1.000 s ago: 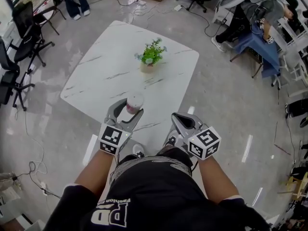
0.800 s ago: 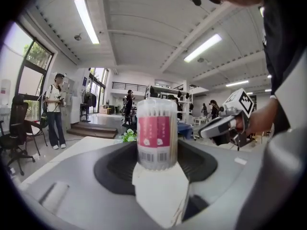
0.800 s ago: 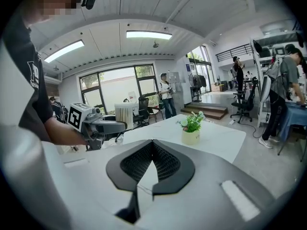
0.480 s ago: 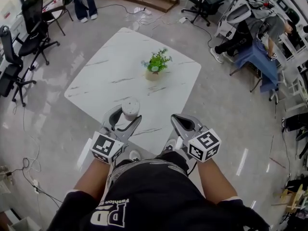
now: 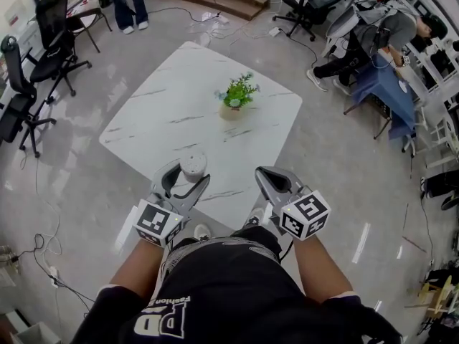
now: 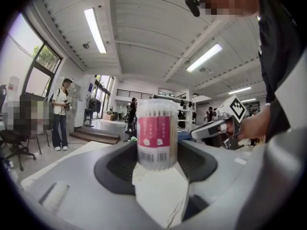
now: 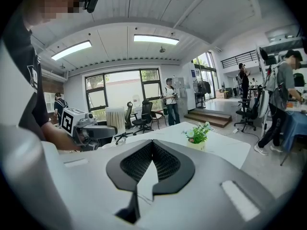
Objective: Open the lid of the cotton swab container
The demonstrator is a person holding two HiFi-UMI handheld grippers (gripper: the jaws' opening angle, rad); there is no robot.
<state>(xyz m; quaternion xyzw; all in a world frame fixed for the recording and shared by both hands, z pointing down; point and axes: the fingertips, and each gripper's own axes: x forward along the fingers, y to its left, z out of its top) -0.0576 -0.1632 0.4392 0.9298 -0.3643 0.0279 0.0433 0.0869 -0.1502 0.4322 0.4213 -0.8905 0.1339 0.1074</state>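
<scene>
The cotton swab container (image 5: 193,165) is a clear cylinder with a pink label and a pale lid, upright near the table's front edge. My left gripper (image 5: 188,173) is shut on its lower body, one pad on each side. In the left gripper view the container (image 6: 157,133) fills the middle between the dark pads, its lid on top. Whether its base rests on the table I cannot tell. My right gripper (image 5: 269,177) hovers to the right of it, apart from it, shut with nothing inside; its pads (image 7: 165,163) meet in the right gripper view.
A white marble-patterned table (image 5: 165,113) carries a small potted plant (image 5: 237,95) near its far side. Office chairs (image 5: 29,70) stand at the left, and people and desks at the back and right. Cables lie on the shiny floor (image 5: 344,178).
The left gripper with the container has shifted slightly toward my body. The right gripper has stayed put and shut.
</scene>
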